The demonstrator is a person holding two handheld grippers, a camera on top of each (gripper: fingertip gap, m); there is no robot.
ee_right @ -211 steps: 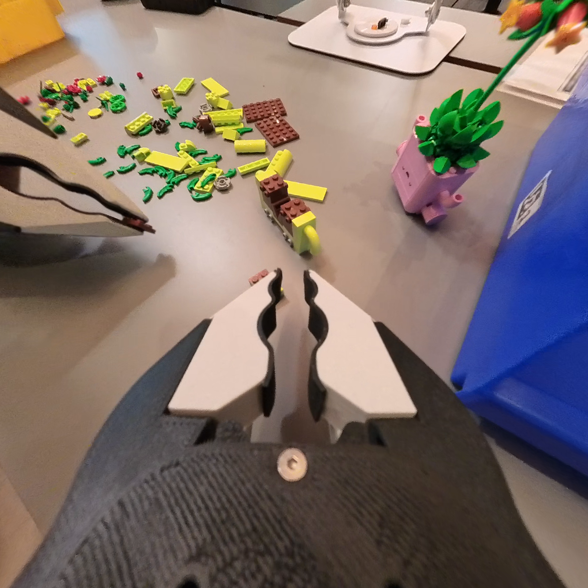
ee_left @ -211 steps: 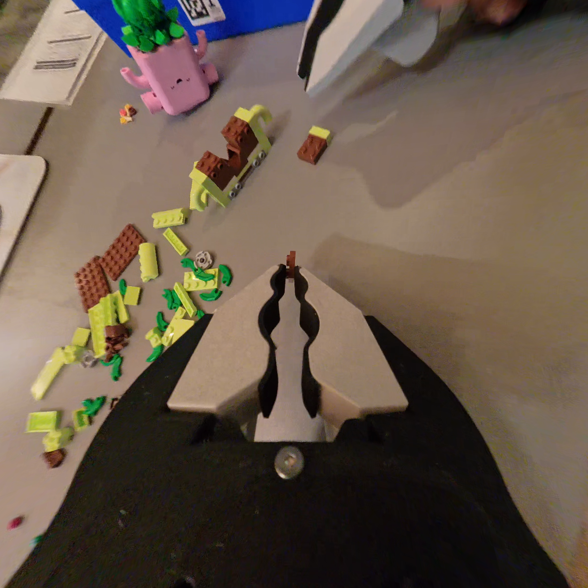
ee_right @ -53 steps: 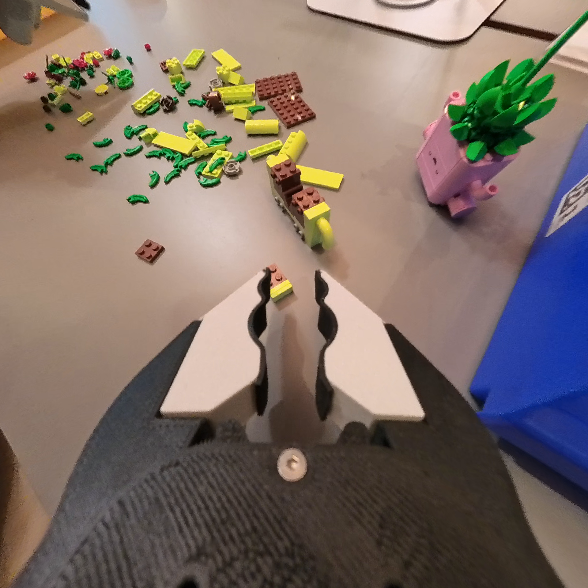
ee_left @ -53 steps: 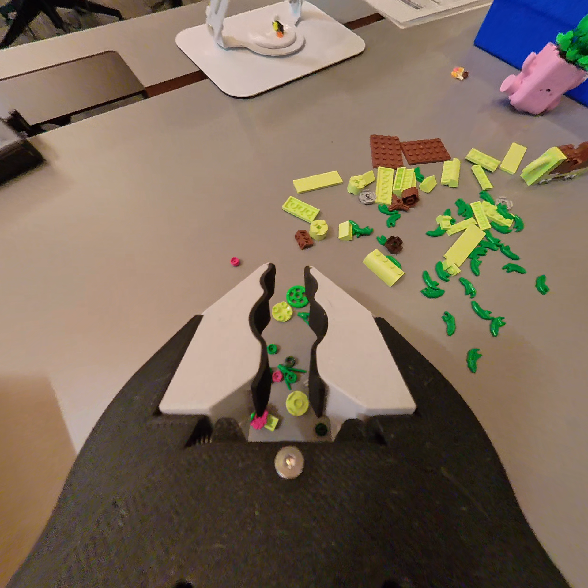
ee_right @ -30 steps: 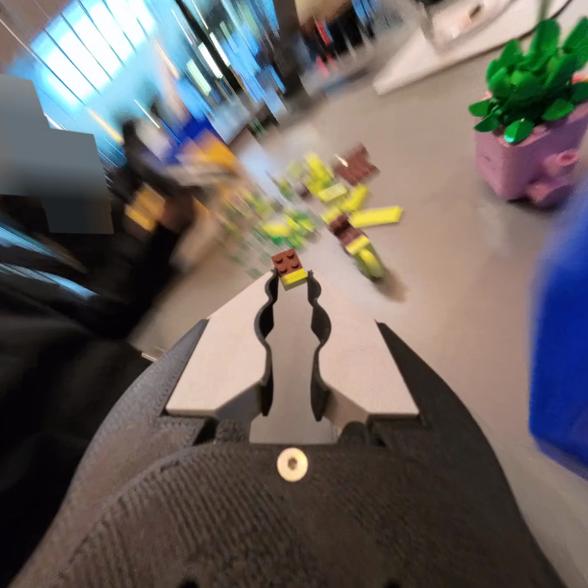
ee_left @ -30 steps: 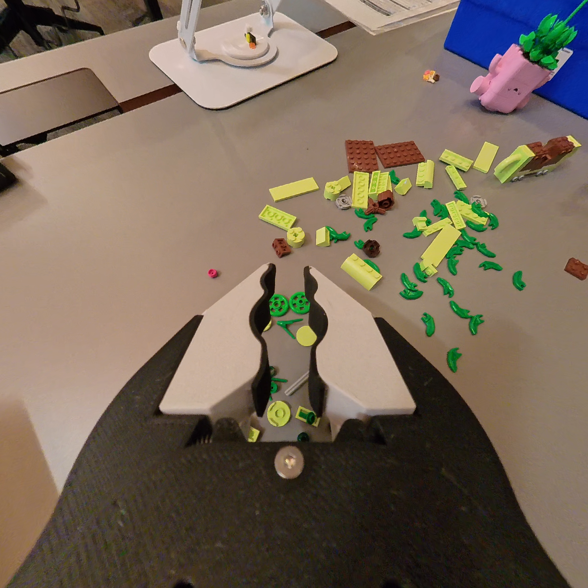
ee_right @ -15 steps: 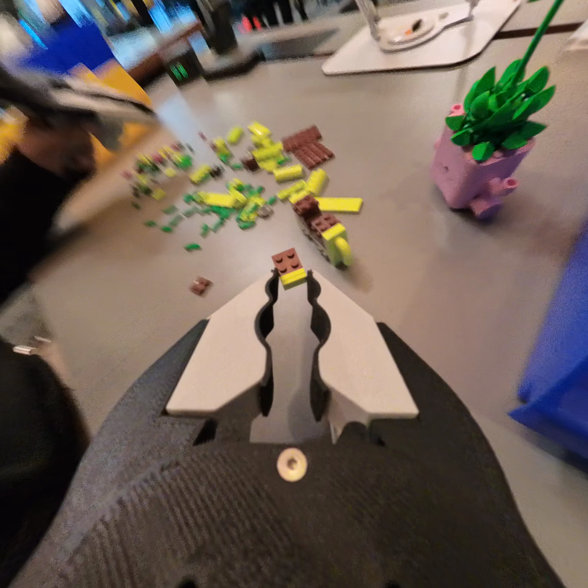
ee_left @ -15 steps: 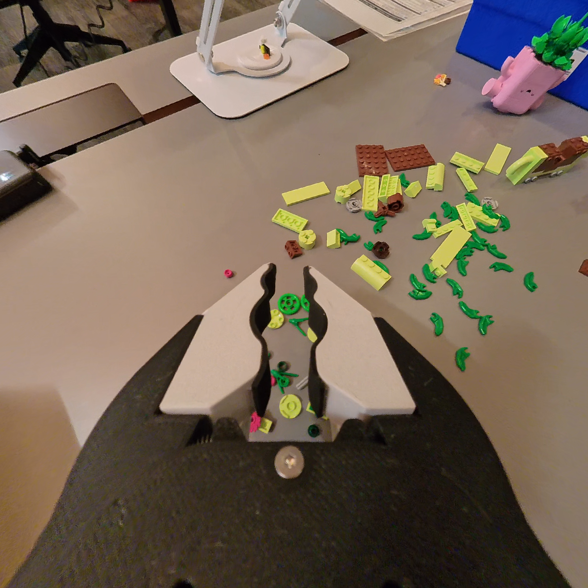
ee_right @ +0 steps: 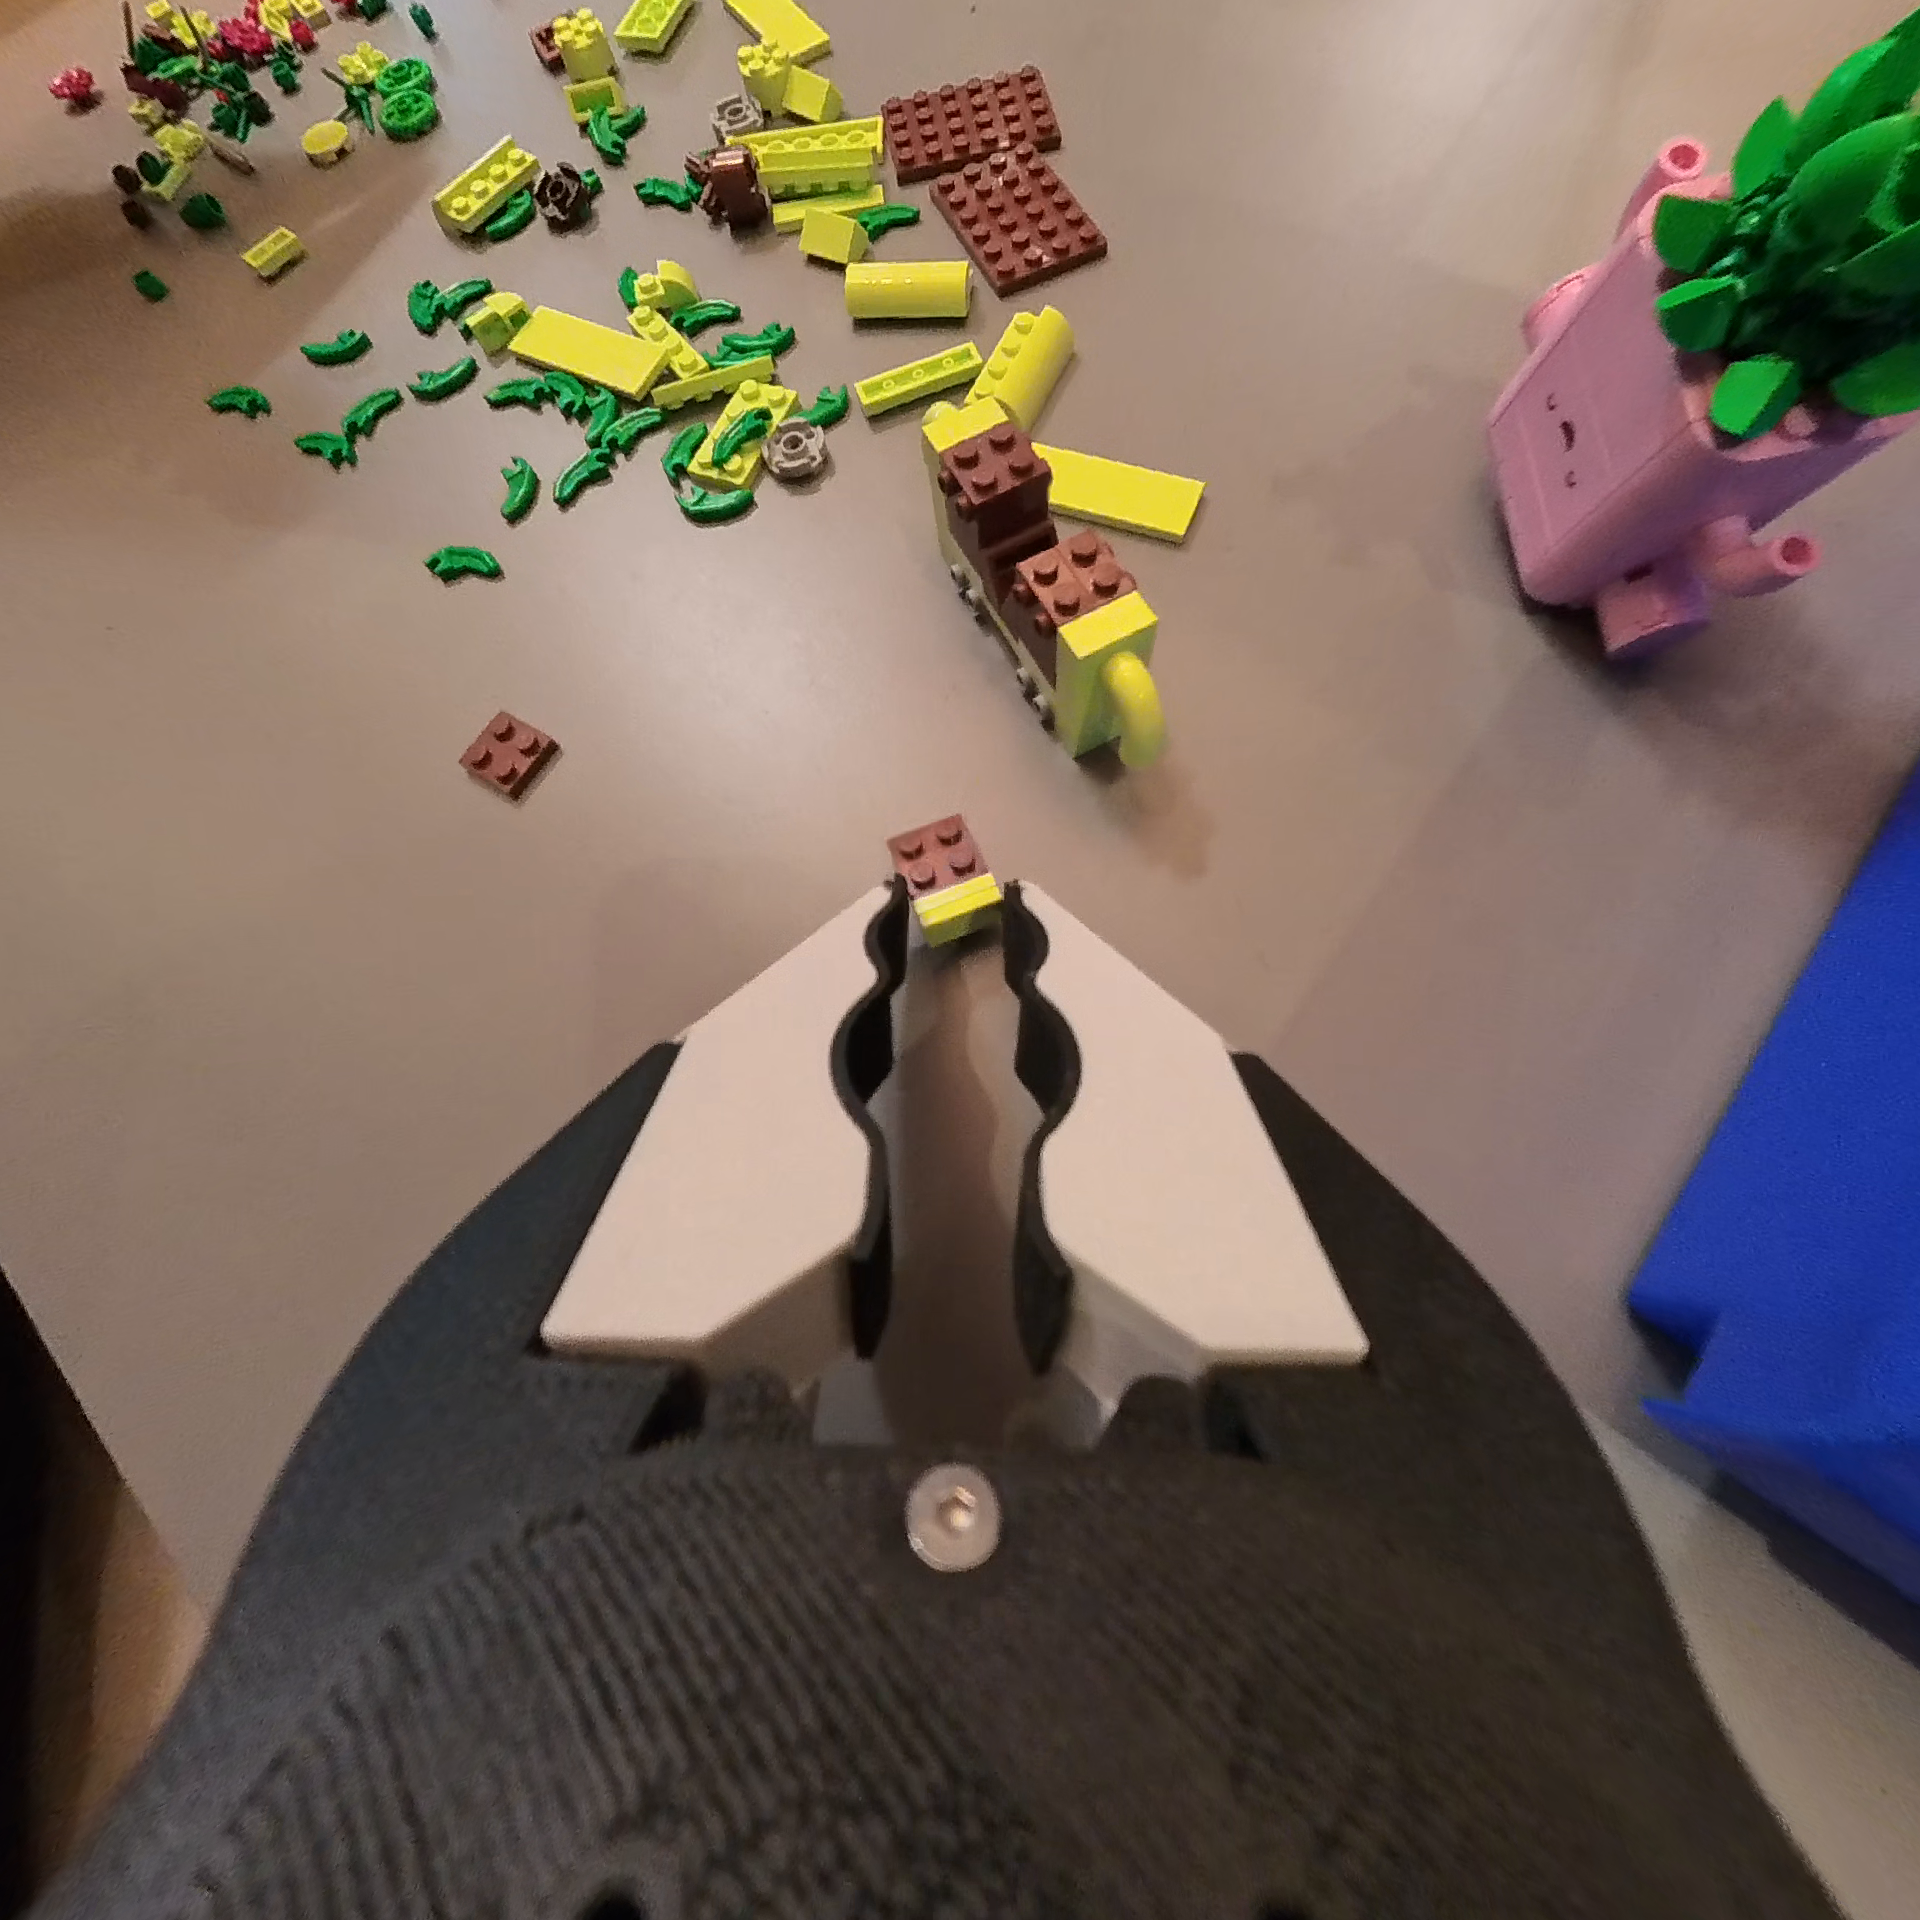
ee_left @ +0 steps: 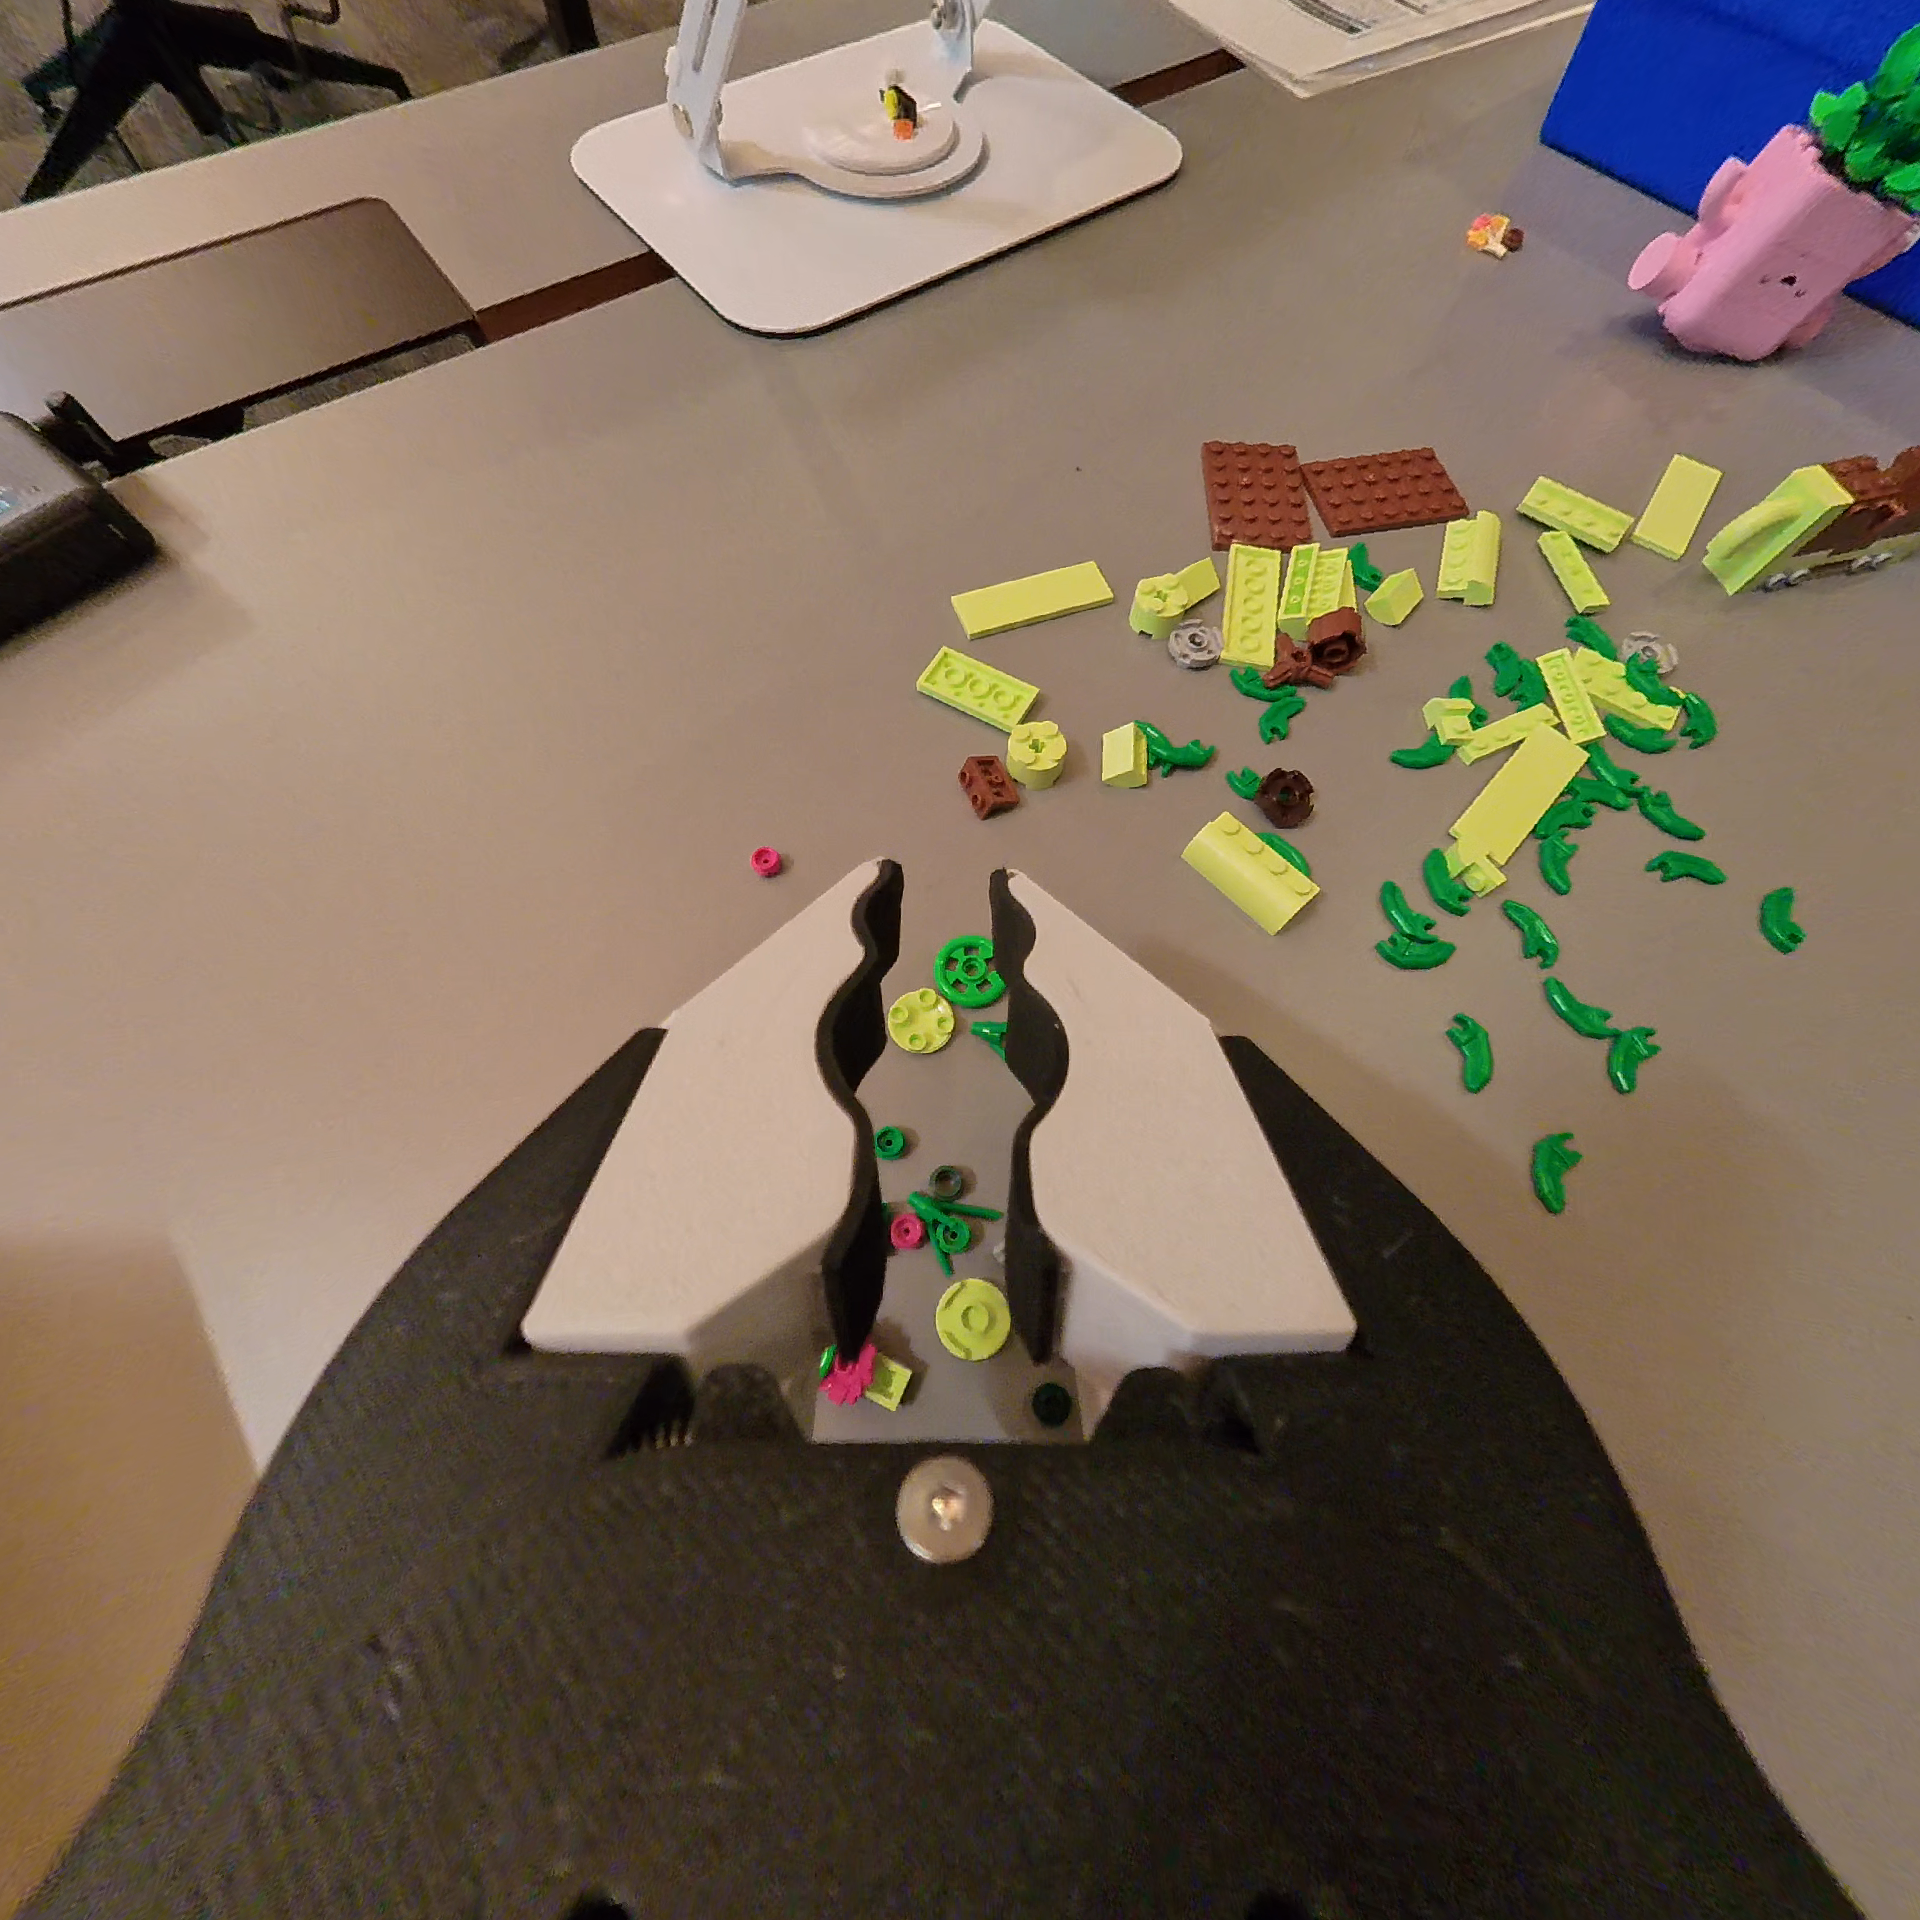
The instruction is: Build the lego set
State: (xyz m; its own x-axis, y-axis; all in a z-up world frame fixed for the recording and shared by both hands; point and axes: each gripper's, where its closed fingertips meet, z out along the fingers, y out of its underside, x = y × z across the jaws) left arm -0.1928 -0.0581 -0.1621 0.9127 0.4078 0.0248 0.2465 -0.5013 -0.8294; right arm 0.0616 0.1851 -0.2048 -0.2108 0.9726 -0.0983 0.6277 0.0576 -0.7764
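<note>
R gripper pinches a small brown-on-lime brick stack right at its fingertips; the lime layer sits betw. the tips, the brown studded top pokes out fwd past them. It's held above the grey table, off the surface. Ahead and slightly R lies the partly built lime and brown model w/ its lime loop handle facing the gripper, near but apart from the held stack. A loose brown 2x2 plate lies to the L of the gripper tips, by itself. Farther off: scatter of lime bricks and green leaf pieces, plus two brown plates. Pink planter figure w/ green foliage stands at R, next to a blue bin.

L gripper is spread, nothing betw. the fingers. It hovers over small bits on the table: a green wheel-like round piece and a lime round plate show thru the gap. Main pile of lime bricks lies fwd and R, well apart from the tips. A white stand base sits at the far edge.
</note>
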